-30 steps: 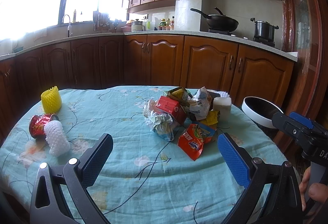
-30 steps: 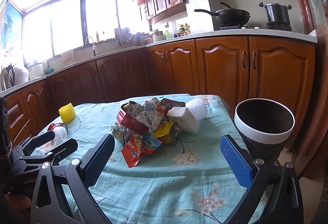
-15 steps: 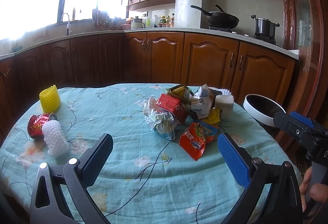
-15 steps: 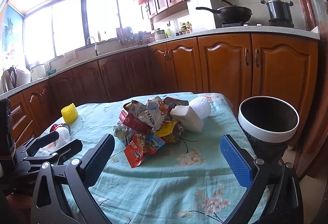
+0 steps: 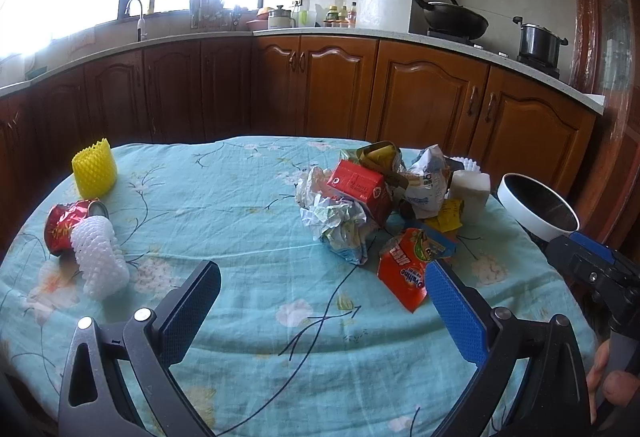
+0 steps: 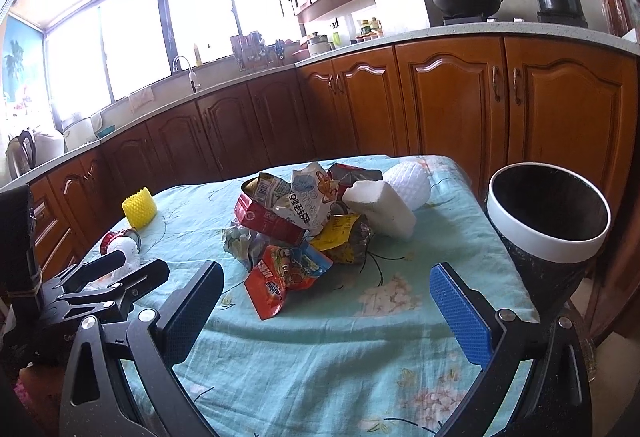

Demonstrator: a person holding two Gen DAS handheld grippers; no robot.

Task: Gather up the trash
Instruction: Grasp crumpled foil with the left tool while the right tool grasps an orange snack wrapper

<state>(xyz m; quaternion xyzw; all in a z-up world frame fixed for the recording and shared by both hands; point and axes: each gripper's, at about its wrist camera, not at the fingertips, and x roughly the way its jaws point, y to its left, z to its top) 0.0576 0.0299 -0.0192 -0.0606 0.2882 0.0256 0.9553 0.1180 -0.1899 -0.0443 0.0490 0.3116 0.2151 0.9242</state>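
A pile of trash lies on the turquoise tablecloth: a red carton, crumpled wrappers, an orange snack bag and a white foam block. My left gripper hovers open over the near table edge, short of the pile. My right gripper is also open and holds nothing, with the orange snack bag just beyond its fingers. A black bin with a white rim stands off the table's right edge. The bin's inside looks dark.
At the table's left lie a yellow foam net, a red can and a white foam net. Another white foam net sits behind the pile. Wooden cabinets ring the room behind the table.
Both views have shifted slightly, so the pile and the bin sit a little higher and further right in frame. Both grippers stay open, and no trash has moved.
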